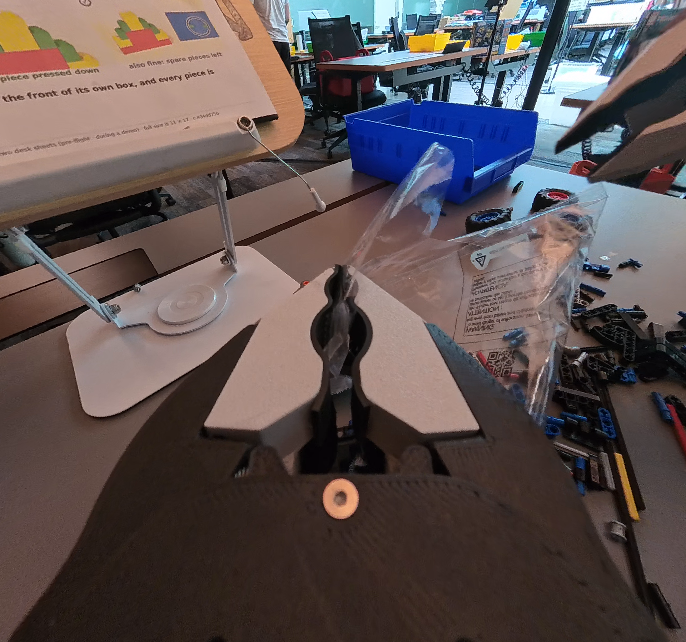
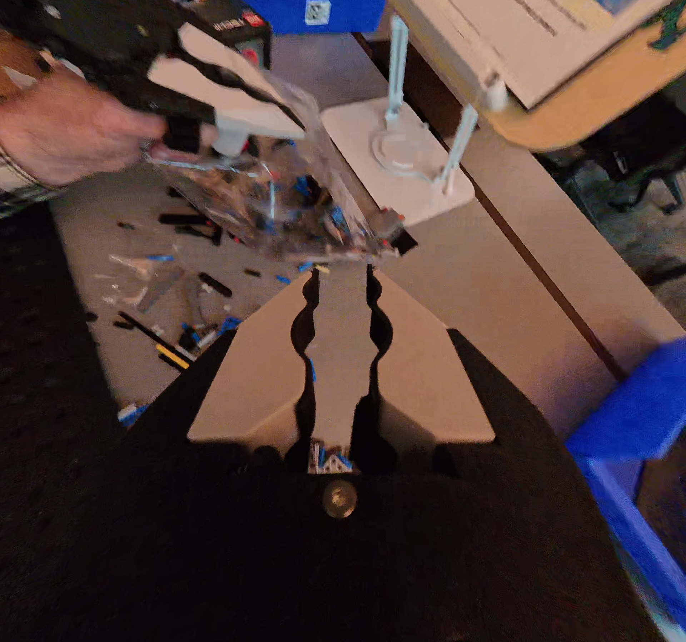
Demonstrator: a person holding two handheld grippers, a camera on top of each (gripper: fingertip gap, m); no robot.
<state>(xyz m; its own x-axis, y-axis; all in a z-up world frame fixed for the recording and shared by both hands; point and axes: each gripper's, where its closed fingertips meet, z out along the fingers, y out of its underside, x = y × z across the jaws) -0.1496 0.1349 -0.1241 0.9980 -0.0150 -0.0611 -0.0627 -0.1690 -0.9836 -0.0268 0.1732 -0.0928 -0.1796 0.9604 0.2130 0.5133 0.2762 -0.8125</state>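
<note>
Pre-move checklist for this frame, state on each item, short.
1. Left gripper has a firm hold on the clear plastic bag: ok, shut on a bunched corner.
2. Right gripper free: ok, open, nothing between its fingers.
3. Bag emptied: cannot tell; small parts seem to show through it, but they may lie on the table behind it, and the right wrist view is blurred.
4. Loose black and blue parts stay on the table: ok, spread under and beside the bag.
5. Blue bin reachable and unobstructed: ok, open-topped behind the bag.
6. White stand base clear of the bag: ok, left of it.
</note>
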